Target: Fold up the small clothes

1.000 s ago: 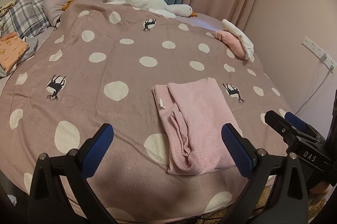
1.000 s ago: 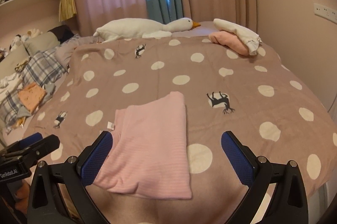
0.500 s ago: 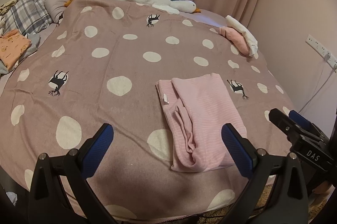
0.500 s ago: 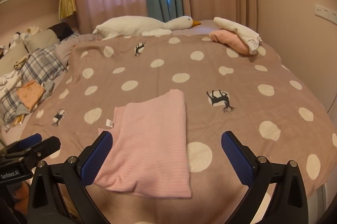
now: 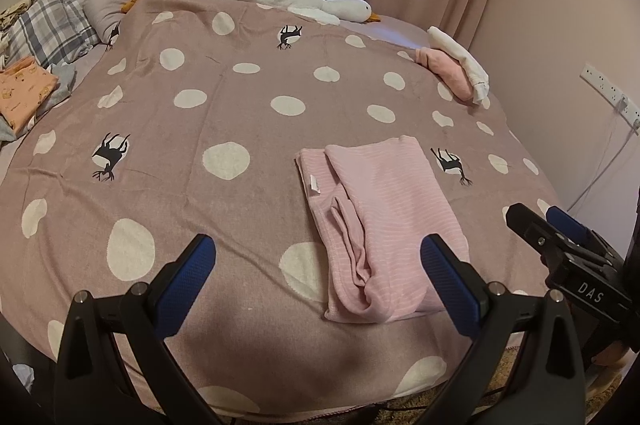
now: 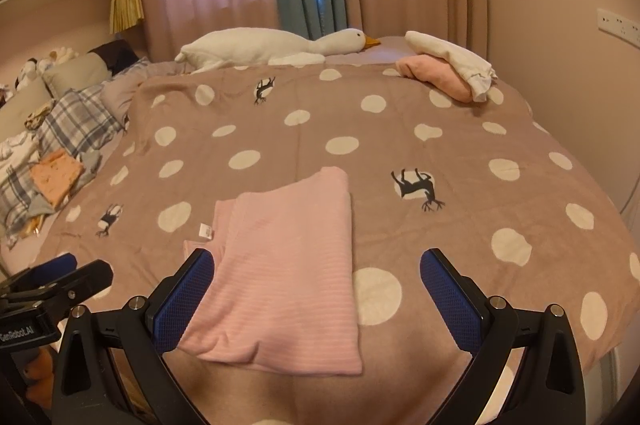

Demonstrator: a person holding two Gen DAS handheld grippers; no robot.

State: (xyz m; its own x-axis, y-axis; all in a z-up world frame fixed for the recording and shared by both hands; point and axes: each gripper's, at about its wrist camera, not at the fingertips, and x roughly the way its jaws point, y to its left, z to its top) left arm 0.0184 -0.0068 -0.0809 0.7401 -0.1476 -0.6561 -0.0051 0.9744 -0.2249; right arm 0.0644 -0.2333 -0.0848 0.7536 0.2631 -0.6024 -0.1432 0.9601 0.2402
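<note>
spotted blanket (image 5: 248, 129) | pink garment (image 5: 384, 209) folded flat, tag showing | grippers apart

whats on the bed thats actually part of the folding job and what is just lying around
Part of the job:
pink striped garment, partly folded
left gripper, open
right gripper, open

Just lying about:
goose plush
pink and white clothes pile
plaid pillow
orange printed cloth

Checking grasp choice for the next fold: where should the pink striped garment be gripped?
Probably the near hem of the pink striped garment, from the bed's front edge: it lies flat, its bunched near-left corner standing proud, closest to the open left gripper.
</note>
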